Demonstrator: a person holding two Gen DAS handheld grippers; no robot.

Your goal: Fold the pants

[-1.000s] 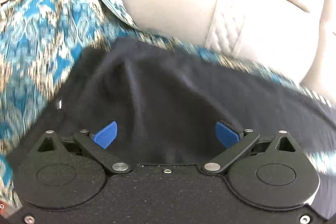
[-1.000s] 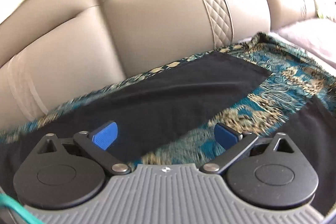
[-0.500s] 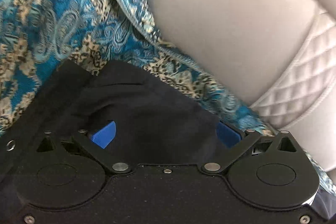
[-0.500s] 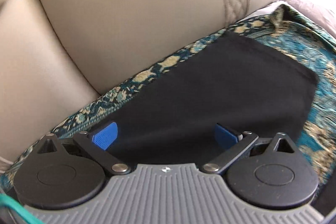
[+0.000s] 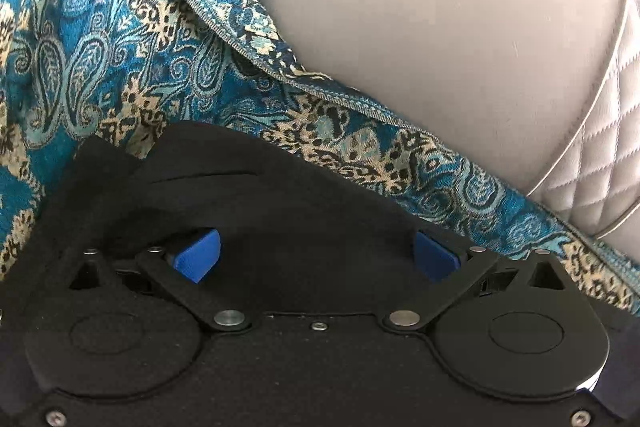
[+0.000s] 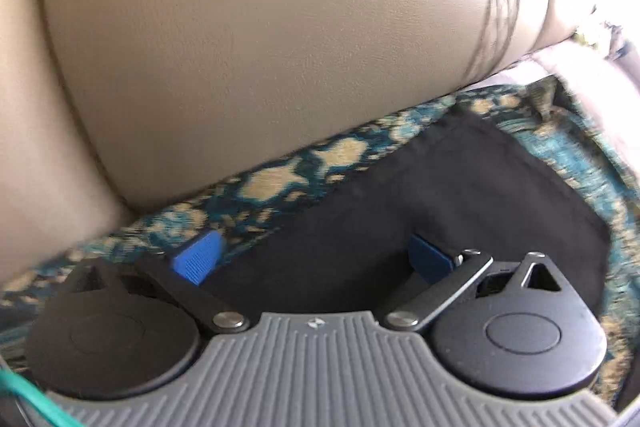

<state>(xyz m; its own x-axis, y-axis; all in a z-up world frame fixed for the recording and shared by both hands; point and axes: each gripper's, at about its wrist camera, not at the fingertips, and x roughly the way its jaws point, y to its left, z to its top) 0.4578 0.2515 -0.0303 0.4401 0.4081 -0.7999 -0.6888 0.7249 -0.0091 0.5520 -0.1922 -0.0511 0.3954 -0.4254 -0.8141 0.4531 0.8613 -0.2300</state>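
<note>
The black pants [image 5: 304, 211] are lying on a teal paisley throw [image 5: 112, 67] that is covering a sofa seat, close under the beige leather backrest [image 5: 440, 27]. In the left wrist view the left hand-held gripper [image 5: 316, 259] is sitting low over a bunched end of the garment; its blue fingertips [image 5: 198, 259] are standing wide apart with dark cloth spreading between them, and the cloth is rising over the top of the left one, hiding part of it. Whether either pad is pressing on the fabric is hard to tell, since black cloth and black gripper body are merging. The lower part of the garment is being cut off by the gripper housing.

In the right wrist view the right hand-held gripper [image 6: 316, 263] is likewise spread open over a flat, squared-off end of the pants [image 6: 460, 195], the left pad [image 6: 198, 261] lying near the fabric's edge by the throw [image 6: 304, 171] and the right pad over the black cloth. This picture is blurring, most of all toward the right edge, where the throw's pattern and the backrest [image 6: 260, 47] seam are smearing. A green cord [image 6: 36, 403] is crossing the bottom left corner, cut off by the frame.
</note>
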